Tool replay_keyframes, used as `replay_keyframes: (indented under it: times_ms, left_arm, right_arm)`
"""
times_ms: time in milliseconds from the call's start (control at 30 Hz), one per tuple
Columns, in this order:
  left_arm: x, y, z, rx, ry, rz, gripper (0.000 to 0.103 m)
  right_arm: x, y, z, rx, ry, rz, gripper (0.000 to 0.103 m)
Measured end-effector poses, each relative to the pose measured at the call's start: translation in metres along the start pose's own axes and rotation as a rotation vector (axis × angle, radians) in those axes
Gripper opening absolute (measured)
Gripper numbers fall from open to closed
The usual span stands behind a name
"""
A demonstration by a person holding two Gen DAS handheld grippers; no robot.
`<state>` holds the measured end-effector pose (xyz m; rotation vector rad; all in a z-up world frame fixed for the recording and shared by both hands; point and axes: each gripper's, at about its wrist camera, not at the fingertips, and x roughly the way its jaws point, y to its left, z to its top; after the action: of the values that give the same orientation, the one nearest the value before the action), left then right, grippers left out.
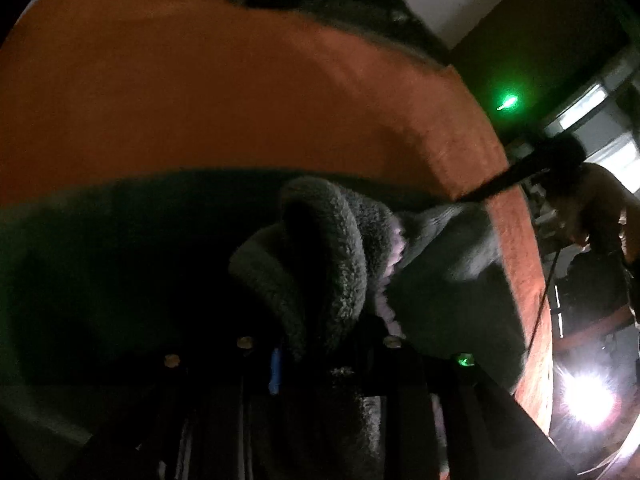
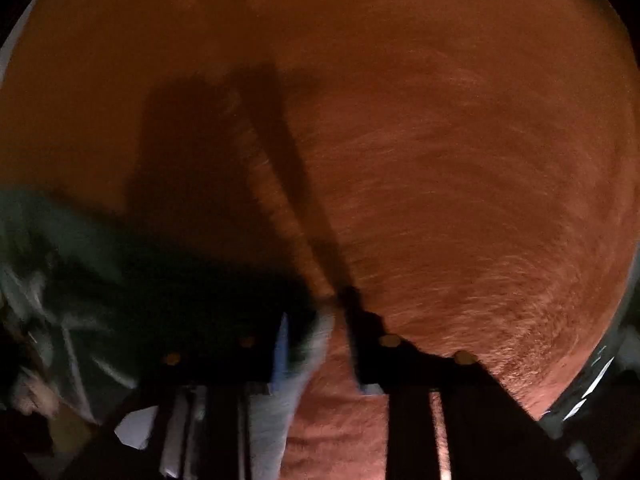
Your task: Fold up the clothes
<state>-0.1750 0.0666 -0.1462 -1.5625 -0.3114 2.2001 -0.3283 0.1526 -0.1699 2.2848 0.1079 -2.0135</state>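
Observation:
A dark garment with a grey fleece lining (image 1: pixel 332 248) lies bunched on the orange blanket (image 1: pixel 200 100). In the left wrist view its fleecy fold runs down between the fingers of my left gripper (image 1: pixel 330 344), which looks shut on it in deep shadow. The right wrist view looks straight down at the blanket (image 2: pixel 440 160), with the same dark garment (image 2: pixel 80 264) at the left. My right gripper (image 2: pixel 320 324) stands open. A pale edge of cloth (image 2: pixel 310 356) rests against its left finger, and orange blanket shows in the gap beside the right finger (image 2: pixel 360 340).
A dark heap of clothes (image 1: pixel 348 4) lies at the blanket's far edge. Beyond the blanket's right edge a person (image 1: pixel 592 224) bends forward, with a bright lamp (image 1: pixel 588 400) below and a green light (image 1: pixel 508 101) farther off. The room is dim.

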Motion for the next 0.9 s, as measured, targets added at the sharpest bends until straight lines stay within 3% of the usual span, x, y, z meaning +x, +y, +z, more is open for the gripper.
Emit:
replay_keyframes:
  times_ms: [67,100,167,233,333,367,400,433,467,500,600,733,800,900]
  left_arm:
    - [-0.006,0.008,-0.004,-0.043,0.007,-0.038,0.042]
    - [-0.009,0.013,-0.005,-0.068,0.014,-0.059,0.048]
    - [-0.02,0.021,-0.008,-0.117,0.033,-0.097,0.056]
    - [-0.032,0.028,-0.017,-0.158,0.044,-0.132,0.064]
    - [-0.038,0.026,-0.037,-0.162,0.075,-0.16,0.068]
    - [-0.031,0.021,-0.044,-0.114,0.079,-0.096,0.068]
    - [-0.025,0.016,-0.052,-0.067,0.082,-0.031,0.068]
    - [-0.018,0.011,-0.059,-0.019,0.085,0.033,0.069]
    - [-0.013,0.006,-0.067,0.027,0.086,0.092,0.069]
    - [-0.012,0.004,-0.071,0.048,0.066,0.104,0.069]
    - [-0.028,-0.007,-0.071,0.068,0.013,0.146,0.069]
    - [-0.051,-0.019,-0.063,0.122,-0.068,0.125,0.069]
    - [-0.046,-0.024,-0.062,0.171,-0.075,0.177,0.069]
    - [-0.008,-0.016,-0.067,0.169,0.01,0.314,0.066]
  right_arm:
    - [-0.03,-0.012,-0.015,0.001,-0.173,-0.089,0.024]
    - [-0.047,-0.017,-0.03,0.015,-0.258,-0.069,0.024]
    - [-0.07,-0.023,-0.068,0.038,-0.359,0.067,0.025]
    - [-0.077,-0.018,-0.111,0.009,-0.406,0.233,0.025]
    - [-0.066,0.014,-0.158,-0.1,-0.404,0.463,0.025]
    - [-0.057,0.027,-0.163,-0.126,-0.381,0.52,0.025]
    - [-0.043,0.035,-0.164,-0.124,-0.356,0.506,0.025]
    - [-0.028,0.037,-0.165,-0.104,-0.342,0.44,0.025]
    - [-0.012,0.035,-0.166,-0.083,-0.334,0.391,0.011]
    - [0.003,0.027,-0.168,-0.062,-0.335,0.37,0.0]
    - [-0.004,0.016,-0.175,-0.024,-0.384,0.415,0.004]
    - [-0.051,0.043,-0.204,-0.184,-0.567,0.457,0.008]
    - [-0.042,0.062,-0.211,-0.239,-0.557,0.447,0.014]
    - [0.002,0.067,-0.205,-0.176,-0.461,0.299,0.014]
